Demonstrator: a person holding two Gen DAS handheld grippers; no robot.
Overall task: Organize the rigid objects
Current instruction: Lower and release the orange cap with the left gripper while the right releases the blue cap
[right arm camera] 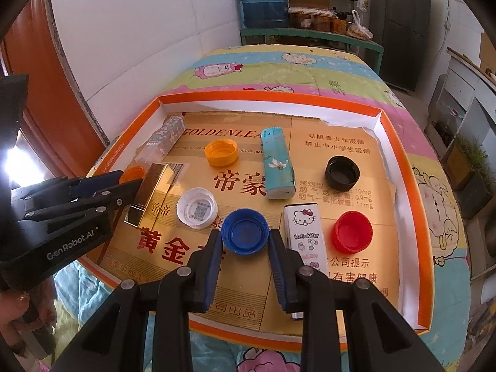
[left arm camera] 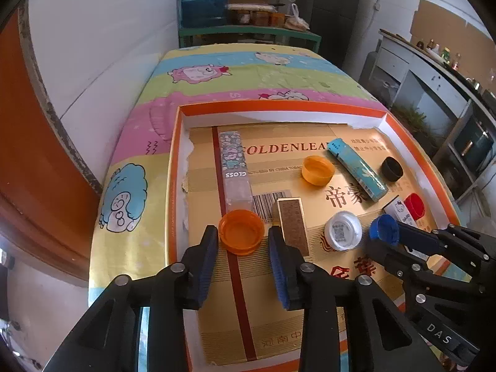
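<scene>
An orange cap (left arm camera: 241, 236) lies open side up on the gold liner of the orange-rimmed tray (left arm camera: 279, 105). My left gripper (left arm camera: 242, 229) straddles it, open, with a thin gap at each pad. In the right wrist view the left gripper (right arm camera: 131, 178) enters from the left with that orange cap (right arm camera: 134, 172) at its tips. My right gripper (right arm camera: 245, 234) is shut on a blue cap (right arm camera: 245, 235), a pad pressing each side. The left wrist view shows the right gripper (left arm camera: 384, 238) and the blue cap (left arm camera: 384, 229) at the right.
Also in the tray: a patterned gloss tube (left arm camera: 235, 167), a gold box (left arm camera: 293, 223), a white cap (left arm camera: 342, 231), a yellow cap (left arm camera: 317, 170), a teal lighter (left arm camera: 356, 170), a black cap (left arm camera: 392, 169), a red cap (right arm camera: 352, 232) and a Hello Kitty box (right arm camera: 305, 232).
</scene>
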